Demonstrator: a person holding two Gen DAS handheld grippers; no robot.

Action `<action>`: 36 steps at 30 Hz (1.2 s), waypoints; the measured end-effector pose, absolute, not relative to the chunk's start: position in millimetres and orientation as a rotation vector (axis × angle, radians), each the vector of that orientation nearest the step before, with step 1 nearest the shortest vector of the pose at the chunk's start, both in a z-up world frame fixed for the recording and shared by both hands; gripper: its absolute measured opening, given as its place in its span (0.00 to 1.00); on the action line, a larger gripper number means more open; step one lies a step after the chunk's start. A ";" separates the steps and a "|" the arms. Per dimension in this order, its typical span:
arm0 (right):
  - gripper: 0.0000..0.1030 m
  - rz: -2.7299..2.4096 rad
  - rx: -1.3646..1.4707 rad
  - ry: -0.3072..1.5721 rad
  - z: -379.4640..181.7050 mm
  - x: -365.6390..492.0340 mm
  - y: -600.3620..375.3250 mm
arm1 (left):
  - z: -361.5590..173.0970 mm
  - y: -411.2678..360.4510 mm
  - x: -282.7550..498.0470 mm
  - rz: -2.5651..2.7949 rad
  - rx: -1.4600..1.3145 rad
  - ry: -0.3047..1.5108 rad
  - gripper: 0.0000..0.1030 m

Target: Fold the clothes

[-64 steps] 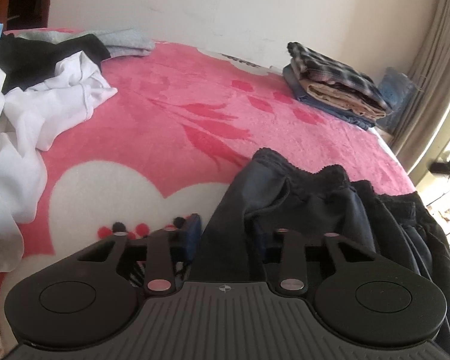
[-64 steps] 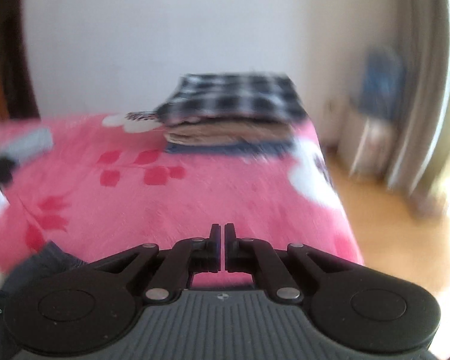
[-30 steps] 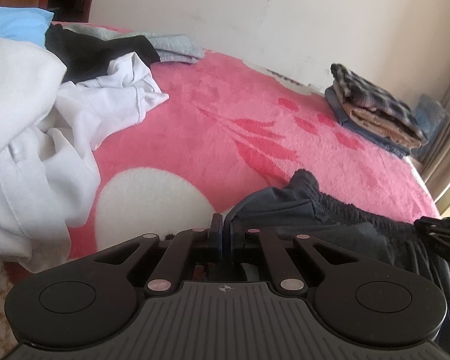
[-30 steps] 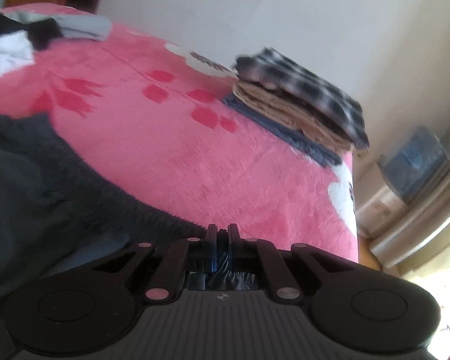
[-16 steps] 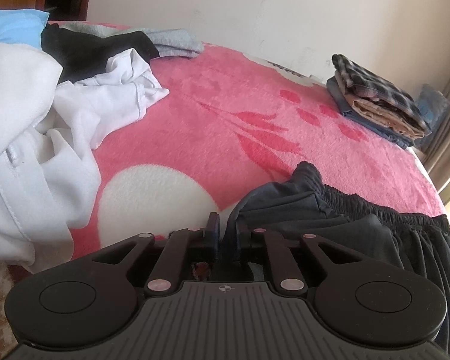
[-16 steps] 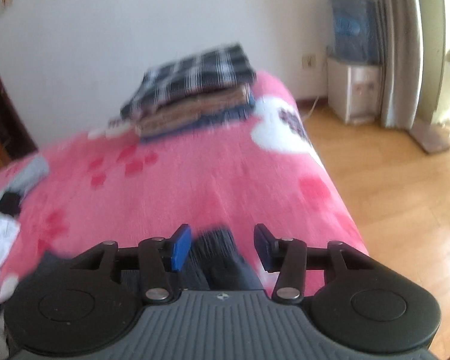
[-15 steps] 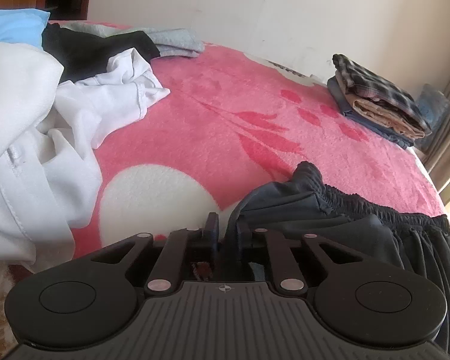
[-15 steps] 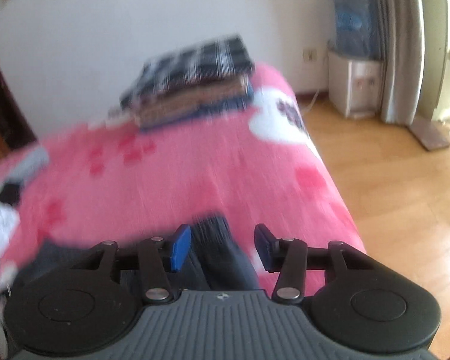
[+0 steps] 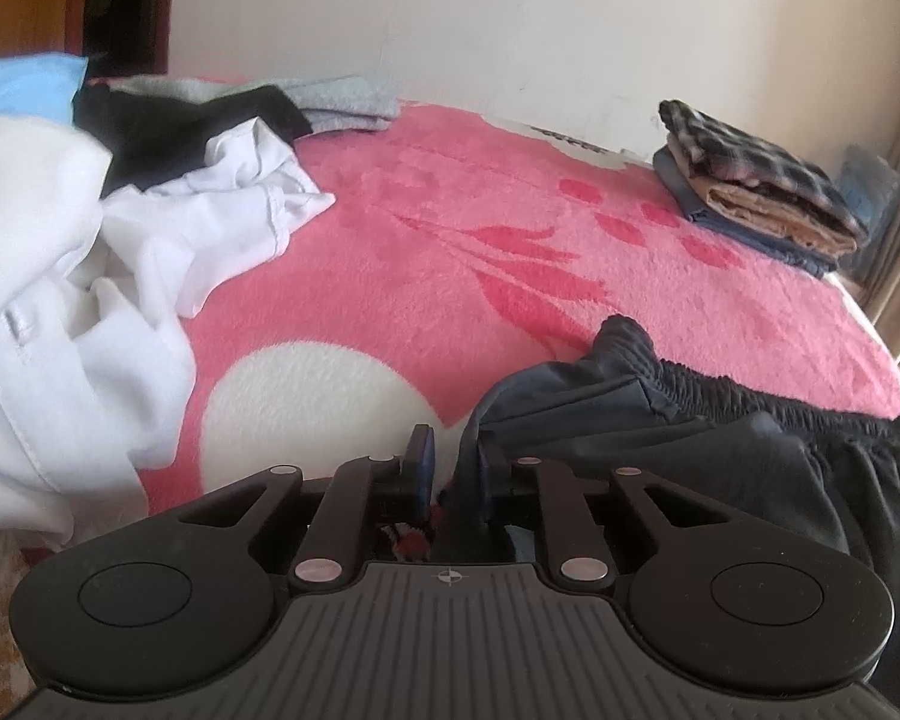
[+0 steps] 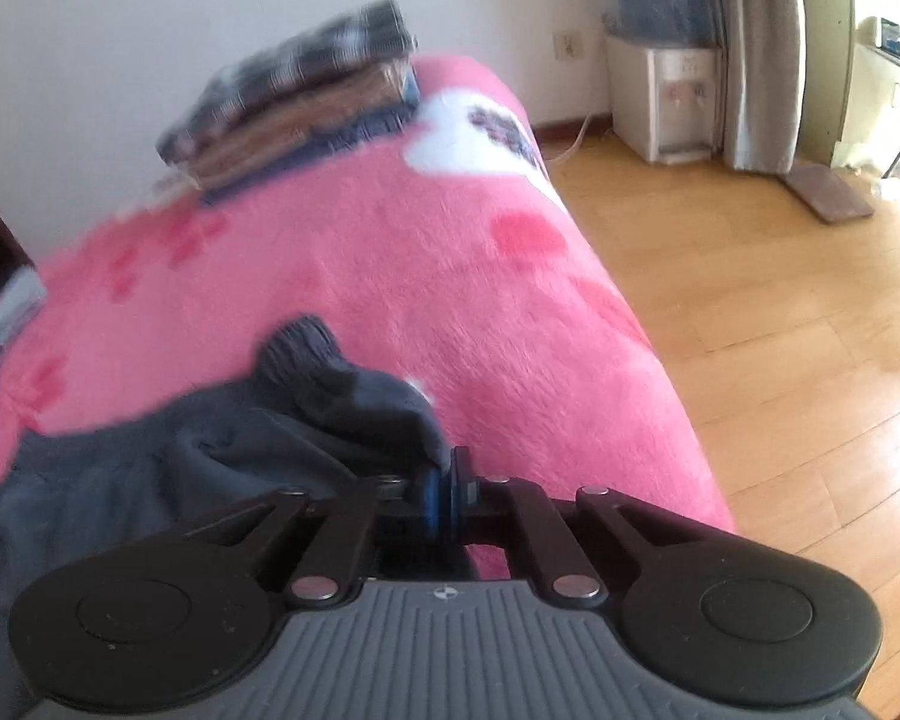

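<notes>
The dark trousers (image 9: 678, 438) are spread on the pink bed (image 9: 450, 276), on the near side from the folded stack (image 9: 762, 210). The right hand-held gripper (image 10: 442, 489) is clamped shut on their waistband corner. The left hand-held gripper (image 9: 450, 468) is slightly parted, fabric lying between its jaws without being pinched. A firm left grip should be regained, then the waistband drawn taut and level before folding.
</notes>
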State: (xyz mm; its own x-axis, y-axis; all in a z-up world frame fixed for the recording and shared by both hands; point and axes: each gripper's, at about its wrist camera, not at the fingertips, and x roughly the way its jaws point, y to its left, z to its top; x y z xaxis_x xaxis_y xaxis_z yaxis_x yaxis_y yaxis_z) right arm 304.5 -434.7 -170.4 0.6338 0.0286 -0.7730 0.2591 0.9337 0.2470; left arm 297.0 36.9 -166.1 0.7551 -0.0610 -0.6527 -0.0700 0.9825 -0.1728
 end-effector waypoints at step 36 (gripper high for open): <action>0.01 -0.261 0.677 0.914 -145.8 -74.1 -433.2 | -100.2 28.3 123.3 -0.362 -0.382 0.986 0.56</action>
